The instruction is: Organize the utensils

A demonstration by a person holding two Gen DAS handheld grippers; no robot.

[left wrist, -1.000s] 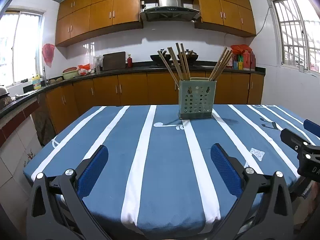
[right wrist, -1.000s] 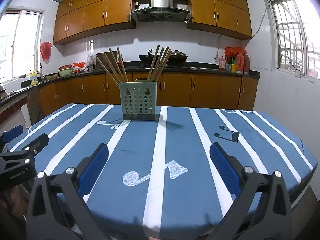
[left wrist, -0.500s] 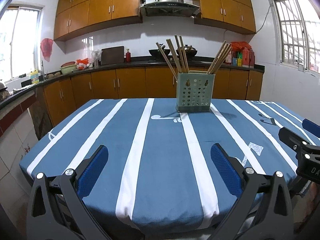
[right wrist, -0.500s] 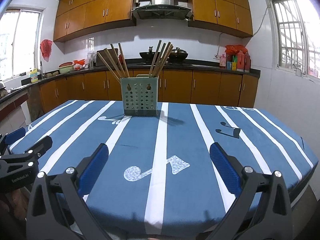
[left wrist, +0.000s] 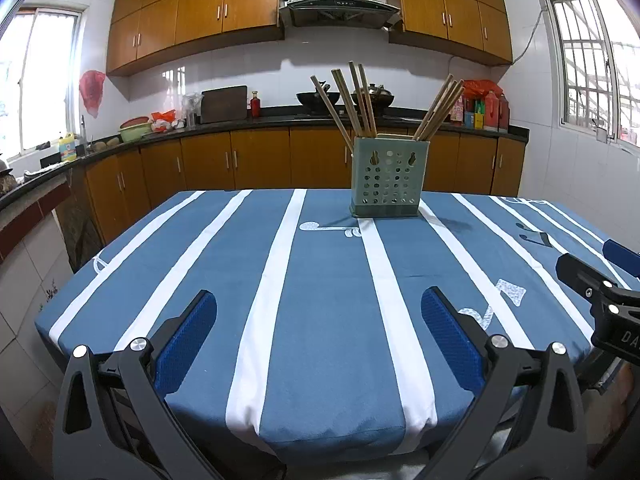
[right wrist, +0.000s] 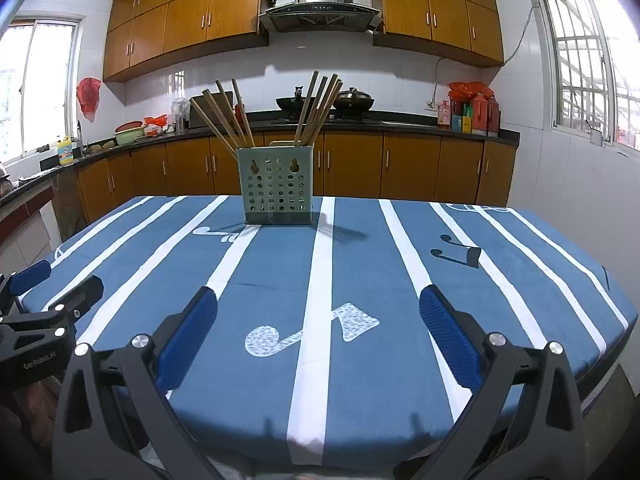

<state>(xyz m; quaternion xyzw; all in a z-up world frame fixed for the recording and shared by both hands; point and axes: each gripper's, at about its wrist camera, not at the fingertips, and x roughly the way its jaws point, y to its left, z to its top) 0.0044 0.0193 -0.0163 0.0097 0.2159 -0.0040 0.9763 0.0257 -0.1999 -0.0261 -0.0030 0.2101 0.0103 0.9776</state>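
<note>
A pale green perforated utensil holder stands upright at the far middle of the table. Several wooden chopsticks lean out of it in two bunches, left and right. My left gripper hangs open over the table's near edge, well short of the holder, with nothing between its blue pads. My right gripper is open and empty too, beside the left one at the near edge. Each gripper shows at the side of the other's view.
A blue tablecloth with white stripes covers the table. Behind it run wooden kitchen cabinets and a dark counter with pots, bottles and a cutting board. Windows stand on both sides.
Both grippers have drawn back and slightly up from the table; the holder looks farther away. Both stay open.
</note>
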